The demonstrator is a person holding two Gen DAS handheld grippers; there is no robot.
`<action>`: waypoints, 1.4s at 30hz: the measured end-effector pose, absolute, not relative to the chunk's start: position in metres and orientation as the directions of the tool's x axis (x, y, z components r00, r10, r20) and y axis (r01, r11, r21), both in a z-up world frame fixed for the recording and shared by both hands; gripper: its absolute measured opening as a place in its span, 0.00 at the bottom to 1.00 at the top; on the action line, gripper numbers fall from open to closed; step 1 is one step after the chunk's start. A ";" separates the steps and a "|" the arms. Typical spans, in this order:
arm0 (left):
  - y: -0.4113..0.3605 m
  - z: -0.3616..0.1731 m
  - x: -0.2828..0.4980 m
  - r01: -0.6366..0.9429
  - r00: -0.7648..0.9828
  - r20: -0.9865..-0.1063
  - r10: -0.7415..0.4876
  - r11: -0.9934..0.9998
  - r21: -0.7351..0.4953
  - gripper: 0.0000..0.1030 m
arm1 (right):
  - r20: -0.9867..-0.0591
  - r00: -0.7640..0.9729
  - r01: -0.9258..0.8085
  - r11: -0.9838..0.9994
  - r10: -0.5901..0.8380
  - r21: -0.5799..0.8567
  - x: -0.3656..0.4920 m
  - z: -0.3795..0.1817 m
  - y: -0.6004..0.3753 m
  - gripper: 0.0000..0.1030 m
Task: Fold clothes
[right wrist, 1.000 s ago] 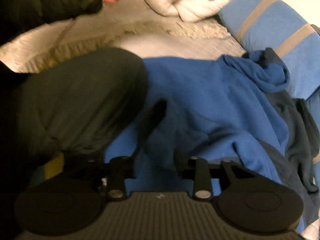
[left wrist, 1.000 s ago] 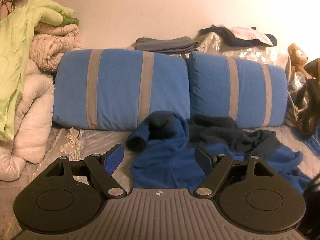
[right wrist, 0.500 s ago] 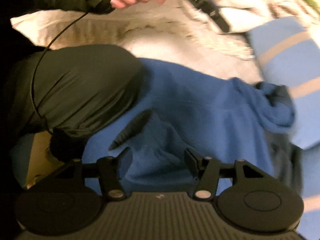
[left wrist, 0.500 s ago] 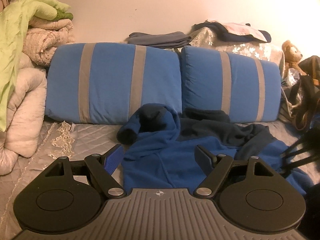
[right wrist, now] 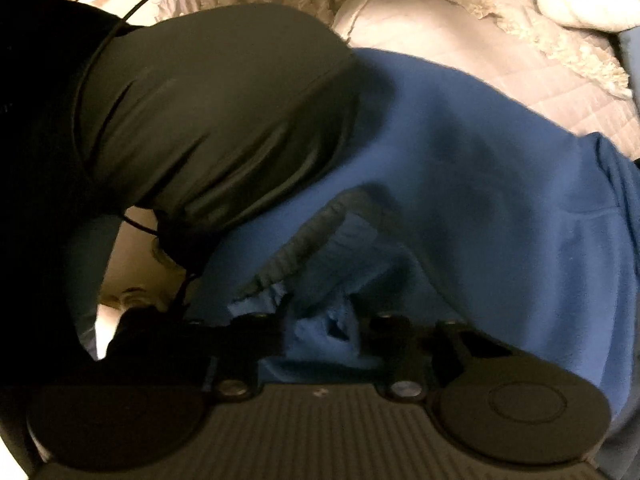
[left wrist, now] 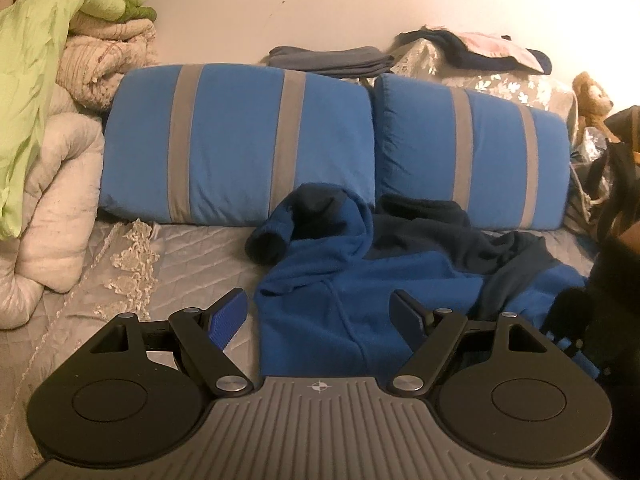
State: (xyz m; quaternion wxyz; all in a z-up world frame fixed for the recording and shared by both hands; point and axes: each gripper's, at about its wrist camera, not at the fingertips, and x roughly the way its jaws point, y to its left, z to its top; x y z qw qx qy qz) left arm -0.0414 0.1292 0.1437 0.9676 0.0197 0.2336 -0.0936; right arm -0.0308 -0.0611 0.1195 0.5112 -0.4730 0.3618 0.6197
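A blue hoodie [left wrist: 340, 304] with dark navy sleeves and hood lining lies rumpled on the grey quilted bed, its hood toward the pillows. My left gripper [left wrist: 320, 312] is open and empty, hovering just above the hoodie's near edge. In the right wrist view the hoodie [right wrist: 500, 184] fills the frame, with its ribbed hem [right wrist: 300, 248] lifted. My right gripper [right wrist: 320, 328] has its jaws closed in on a bunch of blue fabric near that hem.
Two blue pillows with grey stripes [left wrist: 240, 140] lean on the wall behind the hoodie. Piled bedding and a green blanket [left wrist: 40, 80] stand at left. Folded clothes [left wrist: 328, 58] and a teddy bear [left wrist: 592, 100] sit at the back. The person's dark sleeve [right wrist: 200, 120] is at left.
My right gripper moved down to the hoodie's hem and closed on the fabric. My left gripper drifted slightly and stayed open.
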 end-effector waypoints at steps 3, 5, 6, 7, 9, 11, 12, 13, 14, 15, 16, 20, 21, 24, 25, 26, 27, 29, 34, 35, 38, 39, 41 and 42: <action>0.131 0.147 -0.042 0.189 0.878 -0.445 -0.176 0.982 -0.016 0.75 | -0.913 0.032 -0.991 -0.108 0.408 -0.083 -0.017 0.140 -0.071 0.09; 0.133 0.150 -0.042 0.185 0.882 -0.435 -0.179 0.982 -0.030 0.75 | -0.876 0.072 -0.994 -0.042 0.478 -0.105 -0.010 0.159 -0.079 0.09; 0.134 0.152 -0.042 0.181 0.885 -0.431 -0.179 0.983 -0.036 0.75 | -0.854 0.103 -0.992 -0.011 0.511 -0.127 -0.007 0.167 -0.081 0.09; 0.135 0.154 -0.041 0.176 0.888 -0.425 -0.176 0.984 -0.040 0.75 | -0.830 0.135 -0.989 0.021 0.542 -0.147 -0.005 0.176 -0.083 0.08; 0.138 0.157 -0.041 0.161 0.895 -0.413 -0.166 0.986 -0.046 0.75 | -0.774 0.213 -0.976 0.091 0.596 -0.199 0.000 0.192 -0.086 0.08; 0.140 0.161 -0.042 0.149 0.902 -0.403 -0.158 0.987 -0.053 0.75 | -0.703 0.317 -0.948 0.184 0.637 -0.260 0.007 0.207 -0.085 0.08; 0.142 0.163 -0.042 0.142 0.904 -0.398 -0.153 0.988 -0.057 0.75 | -0.664 0.370 -0.929 0.236 0.650 -0.286 0.010 0.212 -0.085 0.08; 0.143 0.164 -0.042 0.137 0.906 -0.395 -0.149 0.989 -0.058 0.75 | -0.618 0.435 -0.900 0.296 0.655 -0.320 0.013 0.218 -0.083 0.08; 0.143 0.165 -0.043 0.135 0.907 -0.394 -0.146 0.989 -0.057 0.75 | -0.580 0.491 -0.871 0.345 0.650 -0.351 0.015 0.219 -0.081 0.08; 0.144 0.165 -0.044 0.133 0.908 -0.393 -0.144 0.990 -0.055 0.75 | -0.566 0.515 -0.857 0.366 0.643 -0.363 0.014 0.217 -0.079 0.08; 0.144 0.165 -0.044 0.132 0.908 -0.394 -0.142 0.990 -0.052 0.75 | -0.556 0.536 -0.844 0.382 0.635 -0.377 0.012 0.213 -0.076 0.08; 0.146 0.161 -0.045 0.119 0.901 -0.415 -0.129 0.992 -0.049 0.75 | -0.629 0.512 -0.857 0.298 0.585 -0.420 -0.015 0.162 -0.054 0.08; 0.146 0.160 -0.046 0.121 0.899 -0.418 -0.130 0.992 -0.048 0.75 | -0.663 0.479 -0.876 0.266 0.575 -0.403 -0.022 0.148 -0.052 0.08; 0.147 0.160 -0.049 0.128 0.899 -0.418 -0.131 0.991 -0.036 0.75 | -0.732 0.400 -0.913 0.175 0.552 -0.368 -0.045 0.117 -0.051 0.09; 0.148 0.160 -0.049 0.129 0.899 -0.419 -0.131 0.991 -0.033 0.75 | -0.738 0.391 -0.917 0.160 0.549 -0.367 -0.051 0.115 -0.053 0.17; 0.148 0.160 -0.050 0.129 0.898 -0.420 -0.130 0.991 -0.030 0.75 | -0.747 0.389 -0.918 0.154 0.539 -0.366 -0.055 0.115 -0.054 0.37; 0.149 0.159 -0.049 0.126 0.897 -0.423 -0.128 0.992 -0.031 0.75 | -0.755 0.386 -0.919 0.146 0.530 -0.367 -0.059 0.116 -0.054 0.43; 0.150 0.157 -0.048 0.123 0.895 -0.429 -0.126 0.992 -0.035 0.75 | -0.759 0.376 -0.919 0.108 0.532 -0.379 -0.067 0.119 -0.059 0.55; 0.148 0.152 -0.047 0.123 0.890 -0.438 -0.128 0.992 -0.040 0.75 | -0.726 0.441 -0.887 0.132 0.528 -0.443 -0.066 0.123 -0.064 0.75; 0.147 0.152 -0.048 0.125 0.889 -0.439 -0.130 0.991 -0.040 0.75 | -0.718 0.446 -0.886 0.150 0.534 -0.438 -0.064 0.124 -0.065 0.82; 0.144 0.150 -0.049 0.132 0.886 -0.443 -0.134 0.991 -0.034 0.75 | -0.652 0.502 -0.852 0.193 0.568 -0.488 -0.060 0.124 -0.063 1.00; 0.144 0.150 -0.049 0.135 0.886 -0.444 -0.134 0.990 -0.030 0.75 | -0.658 0.494 -0.858 0.194 0.569 -0.476 -0.058 0.124 -0.061 1.00; 0.142 0.150 -0.050 0.140 0.884 -0.447 -0.135 0.990 -0.022 0.75 | -0.682 0.463 -0.880 0.203 0.567 -0.429 -0.050 0.125 -0.057 0.99; 0.142 0.149 -0.050 0.141 0.883 -0.450 -0.135 0.990 -0.021 0.75 | -0.689 0.451 -0.888 0.209 0.567 -0.409 -0.045 0.124 -0.056 0.98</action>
